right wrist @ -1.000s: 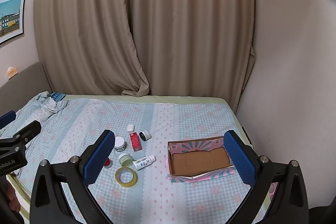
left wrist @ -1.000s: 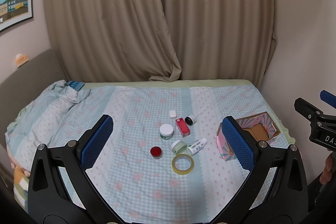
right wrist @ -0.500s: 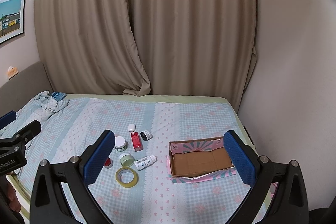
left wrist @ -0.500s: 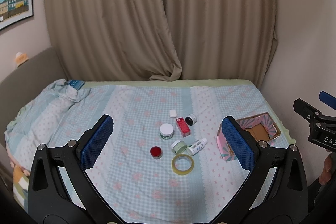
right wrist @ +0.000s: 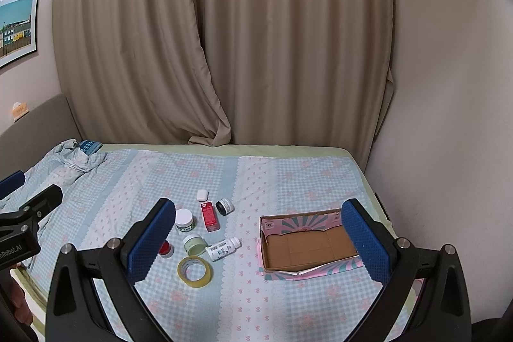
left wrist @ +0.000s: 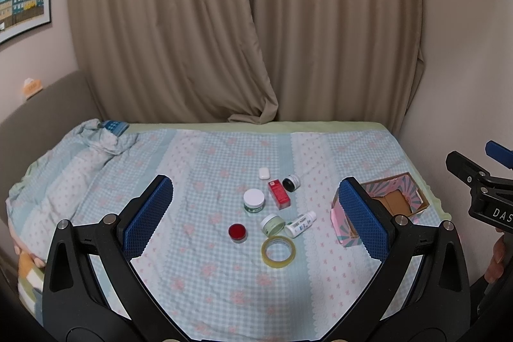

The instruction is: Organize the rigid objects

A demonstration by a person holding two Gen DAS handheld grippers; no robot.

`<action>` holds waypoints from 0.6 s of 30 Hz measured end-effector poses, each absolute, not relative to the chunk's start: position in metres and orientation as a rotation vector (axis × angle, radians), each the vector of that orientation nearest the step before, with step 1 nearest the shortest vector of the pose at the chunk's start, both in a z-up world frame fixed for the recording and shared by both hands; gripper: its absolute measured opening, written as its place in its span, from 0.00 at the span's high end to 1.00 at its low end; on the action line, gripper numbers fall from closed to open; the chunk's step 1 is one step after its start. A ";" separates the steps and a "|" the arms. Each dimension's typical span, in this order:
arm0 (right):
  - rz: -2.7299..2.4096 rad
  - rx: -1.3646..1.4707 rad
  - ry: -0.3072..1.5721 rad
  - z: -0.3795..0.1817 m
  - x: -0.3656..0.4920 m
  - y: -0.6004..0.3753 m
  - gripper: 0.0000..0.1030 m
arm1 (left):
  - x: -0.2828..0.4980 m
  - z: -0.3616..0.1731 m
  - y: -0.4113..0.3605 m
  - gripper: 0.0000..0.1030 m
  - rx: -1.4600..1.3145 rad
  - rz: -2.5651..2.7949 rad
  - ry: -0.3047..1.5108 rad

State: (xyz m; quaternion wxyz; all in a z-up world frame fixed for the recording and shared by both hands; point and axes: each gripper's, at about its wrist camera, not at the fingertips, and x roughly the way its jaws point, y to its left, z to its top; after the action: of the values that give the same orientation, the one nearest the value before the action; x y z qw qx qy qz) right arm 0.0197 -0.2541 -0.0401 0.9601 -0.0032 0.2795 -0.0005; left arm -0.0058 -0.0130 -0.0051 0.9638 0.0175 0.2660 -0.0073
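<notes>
Small items lie clustered on the bed: a yellow tape roll [left wrist: 278, 251] [right wrist: 194, 271], a red-lidded jar [left wrist: 237, 232], a pale green jar [left wrist: 273, 224] [right wrist: 193, 244], a white bottle on its side [left wrist: 300, 224] [right wrist: 222, 248], a white-lidded jar [left wrist: 254, 199] [right wrist: 184, 219], a red box [left wrist: 279, 194] [right wrist: 209, 216], a black jar [left wrist: 291, 183] [right wrist: 224, 206] and a white case [left wrist: 263, 173] [right wrist: 202, 195]. An open pink cardboard box [left wrist: 388, 204] [right wrist: 307, 244] sits to their right. My left gripper [left wrist: 256, 218] and right gripper [right wrist: 256, 234] hover well above the bed, both open and holding nothing.
The bed has a blue checked cover [right wrist: 288, 175], bunched at the far left [left wrist: 96, 140]. Beige curtains [left wrist: 243, 21] hang behind it and a wall [right wrist: 449, 85] runs along its right side. A hand [left wrist: 495, 258] holds the right gripper at the frame edge.
Both views have shifted only slightly; the grippers stay open and the items on the bed have not moved.
</notes>
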 end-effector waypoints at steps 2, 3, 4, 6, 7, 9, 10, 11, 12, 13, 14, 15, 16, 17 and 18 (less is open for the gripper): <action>0.000 -0.006 0.567 -0.040 0.020 -0.254 0.00 | -0.005 -0.006 -0.012 0.00 0.033 -0.015 0.539; 0.000 -0.005 0.567 -0.040 0.020 -0.255 0.00 | -0.005 -0.006 -0.012 0.00 0.031 -0.016 0.539; 0.000 -0.005 0.568 -0.040 0.020 -0.255 0.00 | -0.005 -0.006 -0.013 0.00 0.033 -0.015 0.540; 0.000 -0.005 0.568 -0.040 0.020 -0.254 0.00 | -0.005 -0.006 -0.012 0.00 0.033 -0.015 0.540; 0.000 -0.005 0.568 -0.040 0.020 -0.254 0.00 | -0.004 -0.006 -0.013 0.00 0.033 -0.016 0.540; 0.001 -0.004 0.568 -0.040 0.020 -0.254 0.00 | -0.004 -0.008 -0.014 0.00 0.032 -0.016 0.541; 0.001 -0.005 0.568 -0.040 0.020 -0.254 0.00 | -0.005 -0.008 -0.015 0.00 0.032 -0.017 0.542; 0.000 -0.005 0.567 -0.040 0.020 -0.254 0.00 | -0.004 -0.008 -0.014 0.00 0.032 -0.018 0.542; 0.000 -0.005 0.567 -0.040 0.020 -0.254 0.00 | -0.004 -0.009 -0.015 0.00 0.033 -0.018 0.542; 0.001 -0.005 0.568 -0.040 0.021 -0.254 0.00 | -0.004 -0.010 -0.017 0.00 0.034 -0.018 0.542; 0.001 -0.005 0.569 -0.040 0.021 -0.254 0.00 | -0.004 -0.011 -0.018 0.00 0.034 -0.019 0.542; 0.001 -0.005 0.569 -0.040 0.020 -0.254 0.00 | -0.002 -0.013 -0.019 0.00 0.034 -0.019 0.542; 0.001 -0.004 0.569 -0.040 0.020 -0.254 0.00 | -0.001 -0.013 -0.019 0.00 0.034 -0.019 0.543; 0.001 -0.004 0.568 -0.040 0.020 -0.254 0.00 | -0.001 -0.013 -0.019 0.00 0.033 -0.019 0.544; 0.000 -0.004 0.569 -0.040 0.021 -0.254 0.00 | -0.001 -0.013 -0.019 0.00 0.032 -0.019 0.544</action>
State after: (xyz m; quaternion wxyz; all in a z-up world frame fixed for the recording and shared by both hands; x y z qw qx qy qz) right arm 0.0206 -0.2540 -0.0401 0.9597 -0.0020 0.2809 0.0002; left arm -0.0009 -0.0191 -0.0127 0.9630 0.0159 0.2688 -0.0096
